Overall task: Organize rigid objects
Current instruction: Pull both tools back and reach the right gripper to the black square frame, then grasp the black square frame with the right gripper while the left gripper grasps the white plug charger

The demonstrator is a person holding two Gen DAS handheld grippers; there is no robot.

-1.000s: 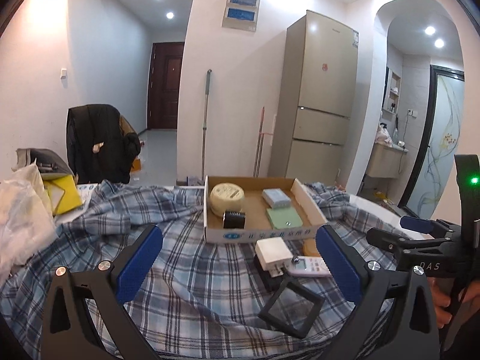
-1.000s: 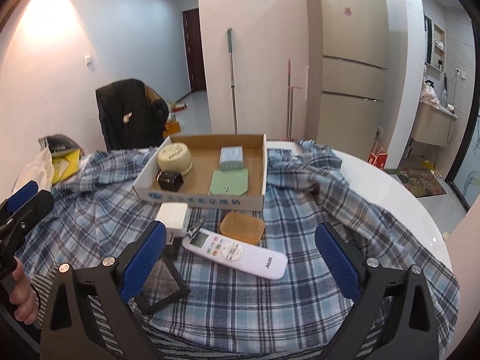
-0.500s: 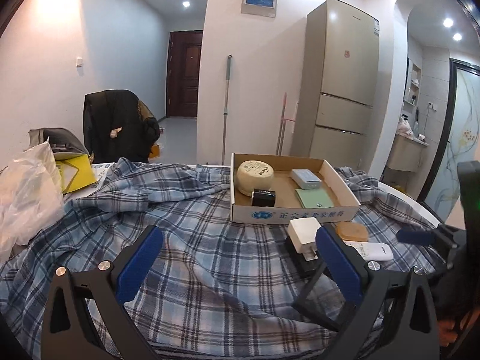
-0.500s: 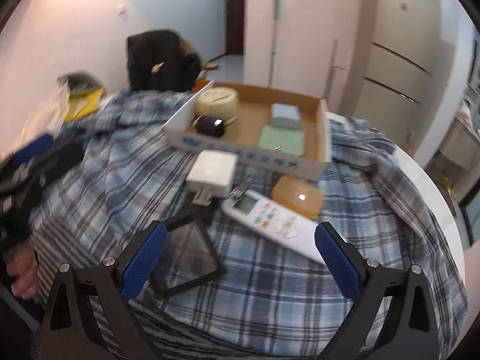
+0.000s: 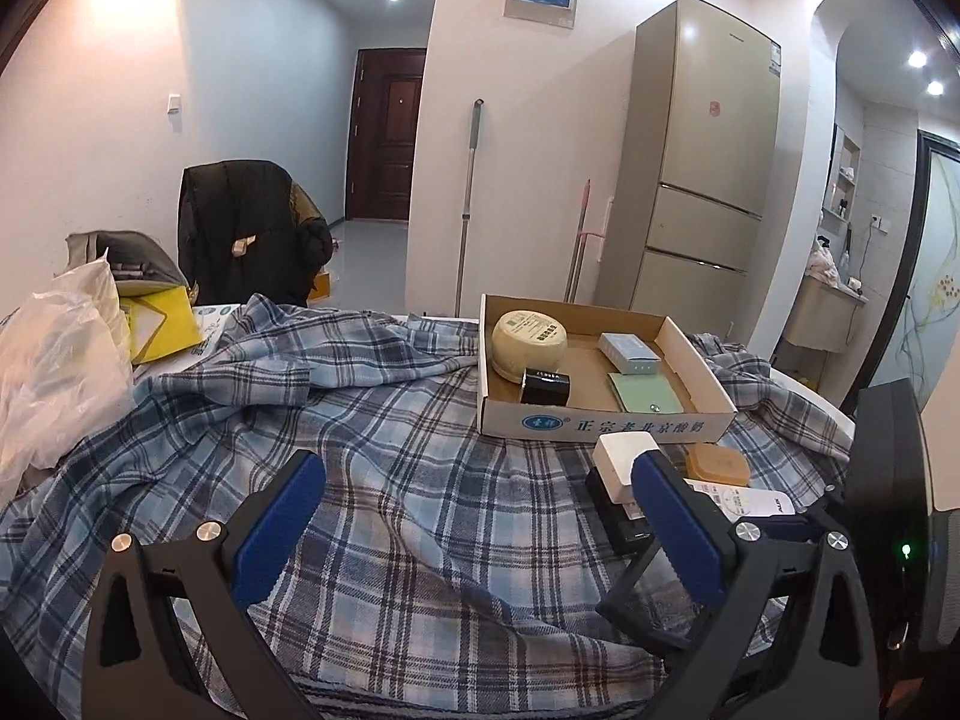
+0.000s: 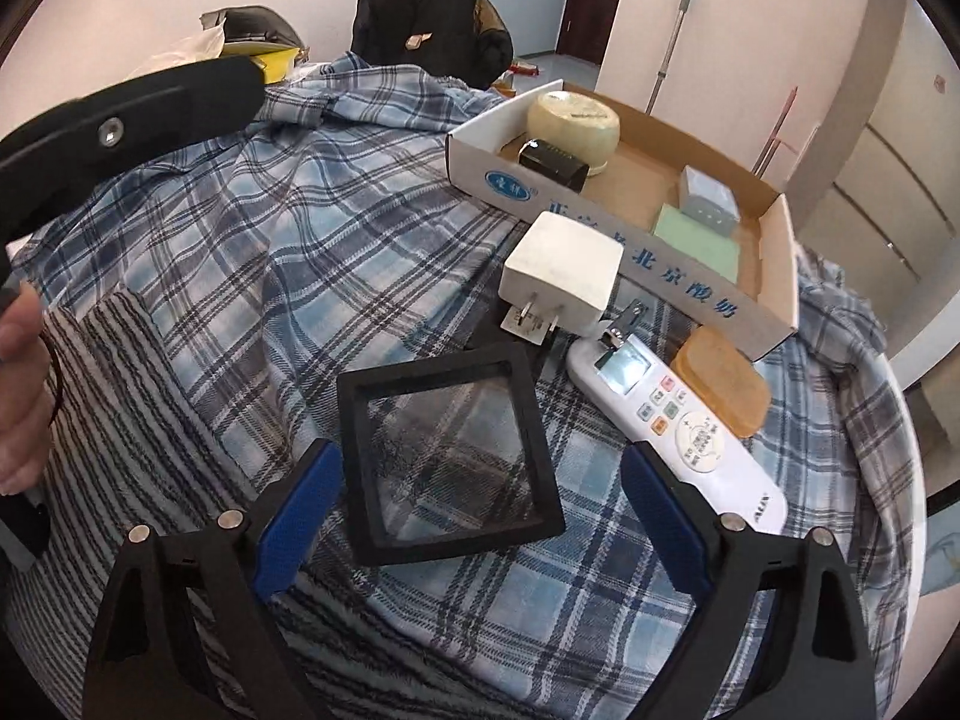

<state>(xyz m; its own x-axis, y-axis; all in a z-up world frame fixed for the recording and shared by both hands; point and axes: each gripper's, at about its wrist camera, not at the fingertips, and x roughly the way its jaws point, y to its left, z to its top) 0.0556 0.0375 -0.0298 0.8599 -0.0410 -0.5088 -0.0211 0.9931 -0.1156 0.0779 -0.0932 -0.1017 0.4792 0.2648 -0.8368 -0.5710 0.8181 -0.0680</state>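
Hovering over the plaid-covered tabletop [image 6: 252,252], the right tongs [image 6: 474,504] stand wide apart and have just been closing a little, with the near edge of the black square frame [image 6: 450,450] between the tips, untouched. The left tongs [image 5: 474,522] are also apart and empty. Beyond the frame lie the white charger [image 6: 564,273] and the remote [image 6: 678,420], then the cardboard box [image 6: 606,228]. Lowering squarely onto opposite frame edges should avoid pinching cloth.
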